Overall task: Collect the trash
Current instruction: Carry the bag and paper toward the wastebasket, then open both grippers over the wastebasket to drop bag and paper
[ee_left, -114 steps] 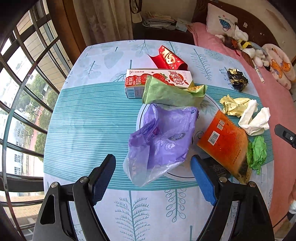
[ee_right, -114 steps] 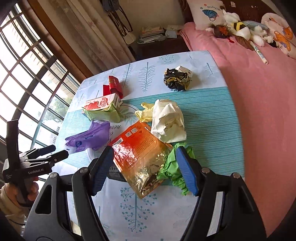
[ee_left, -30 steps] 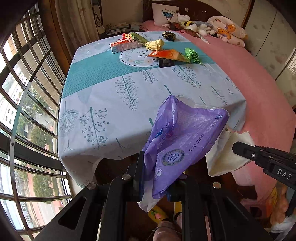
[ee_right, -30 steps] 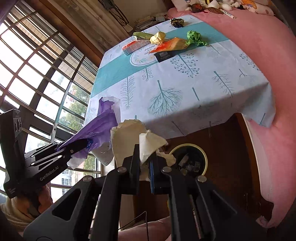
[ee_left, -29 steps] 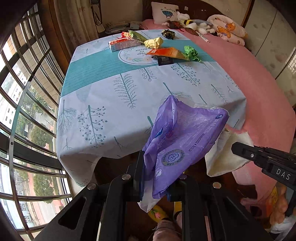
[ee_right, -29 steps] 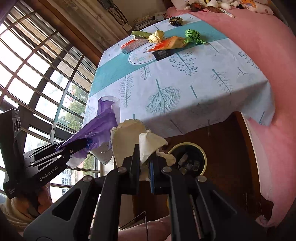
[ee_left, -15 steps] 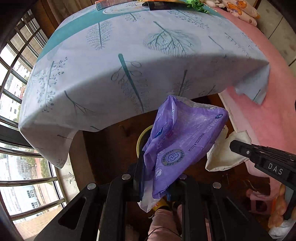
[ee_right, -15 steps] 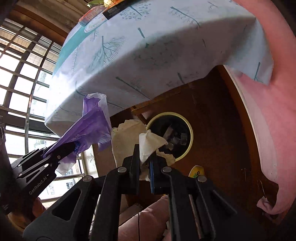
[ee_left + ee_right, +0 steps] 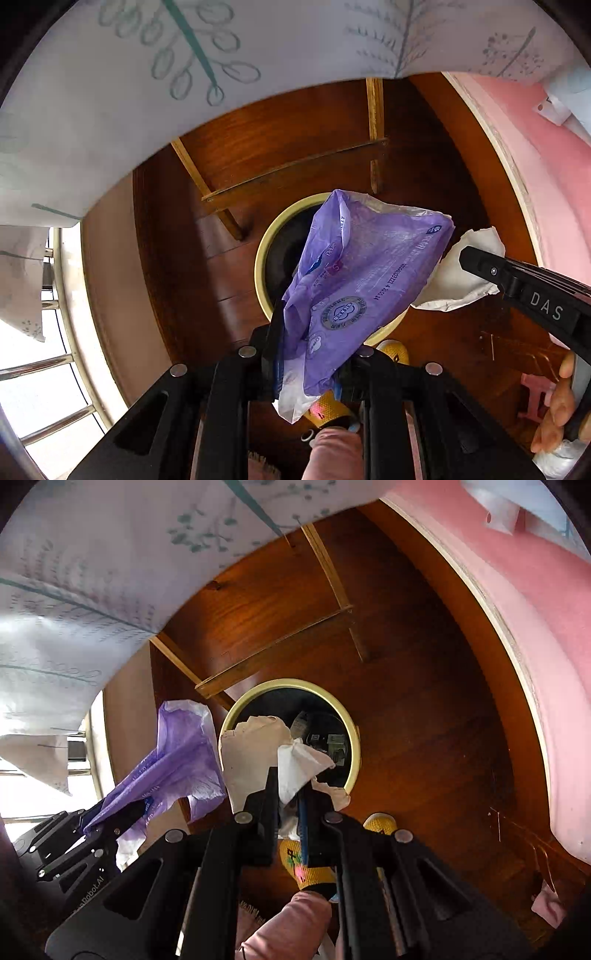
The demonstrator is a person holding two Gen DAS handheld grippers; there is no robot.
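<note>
Your left tongs (image 9: 310,354) pinch the purple plastic bag (image 9: 365,273) over the round bin (image 9: 354,731) at frame centre; right tongs (image 9: 291,794) clamp crumpled white paper (image 9: 255,760) above its rim, tablecloth edge (image 9: 110,602) hanging upper left

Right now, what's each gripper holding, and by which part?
Left gripper pinches the purple plastic bag by its lower end. Right gripper is shut on the crumpled white paper at its bottom edge. Both hang above the trash bin.
</note>
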